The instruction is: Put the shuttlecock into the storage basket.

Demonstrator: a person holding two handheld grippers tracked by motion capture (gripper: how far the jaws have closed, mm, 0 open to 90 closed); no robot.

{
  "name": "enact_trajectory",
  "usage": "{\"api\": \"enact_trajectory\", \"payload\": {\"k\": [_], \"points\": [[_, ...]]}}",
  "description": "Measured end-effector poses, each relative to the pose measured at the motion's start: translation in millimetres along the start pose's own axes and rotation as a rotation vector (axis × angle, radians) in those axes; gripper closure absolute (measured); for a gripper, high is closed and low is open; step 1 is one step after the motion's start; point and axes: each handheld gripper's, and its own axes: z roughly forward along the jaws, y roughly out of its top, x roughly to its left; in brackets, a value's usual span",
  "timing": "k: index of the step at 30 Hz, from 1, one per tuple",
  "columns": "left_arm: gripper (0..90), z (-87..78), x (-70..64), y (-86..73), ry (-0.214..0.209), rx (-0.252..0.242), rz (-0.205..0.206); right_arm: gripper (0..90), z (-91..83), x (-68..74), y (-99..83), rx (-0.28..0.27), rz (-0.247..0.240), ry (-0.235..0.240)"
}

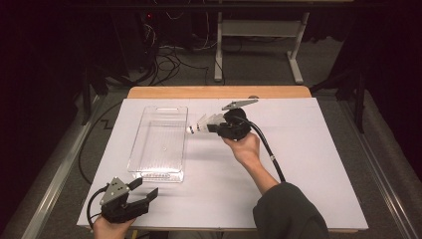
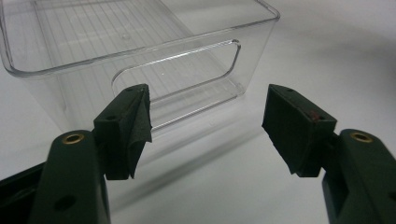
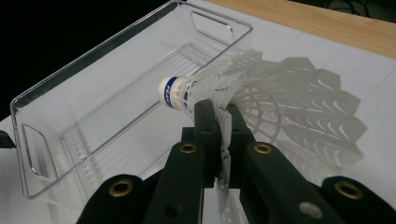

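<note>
Holding shuttlecock (image 3: 219, 93) by feathers in my right claw (image 1: 211, 125), cork nose just beside clear bin (image 1: 160, 142) rim. My left claw (image 1: 142, 191) wide, nothing between jaws, near bin's end. White tabletop (image 1: 298, 164), wooden edge behind; cables (image 1: 169, 62) on dim floor beyond.

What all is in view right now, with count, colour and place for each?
shuttlecock: one, white with a blue band on its cork, pinched by the feathers in the right tongs, beside the bin's right rim
storage bin: one, clear plastic with cut-out handles, left of the table's centre, nothing in it
table cover: one, white, over the table
table edge: one, light wood, far side
desk frame: one, white, on the floor behind
left tongs: one, black, open, near left corner
right tongs: one, black, shut, mid-table
</note>
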Motion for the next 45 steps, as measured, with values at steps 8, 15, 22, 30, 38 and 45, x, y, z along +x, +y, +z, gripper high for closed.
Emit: {"api": "enact_trajectory", "payload": {"k": [8,15,22,30,38,45], "points": [[33.2,-1.2,0.5,-0.1,0.002,-0.002,0.002,89.3,7.9,9.3,6.4,-0.001,-0.012,0.018],[33.2,-0.5,0.3,0.1,-0.003,0.001,0.005,89.3,14.3,19.8,12.3,0.009,-0.048,0.022],[33.2,-0.5,1.0,0.1,-0.006,0.000,0.003,89.3,23.2,26.2,16.2,0.021,-0.053,0.040],[33.2,-0.9,0.6,0.1,-0.003,0.003,0.010,89.3,34.0,37.7,21.2,0.035,-0.080,0.049],[33.2,-2.0,1.2,-0.4,-0.005,-0.004,-0.001,89.3,45.5,46.2,23.9,0.058,-0.081,0.066],[33.2,-1.9,1.1,-0.3,-0.005,-0.003,0.000,89.3,54.5,55.0,29.2,0.077,-0.093,0.080]]}}
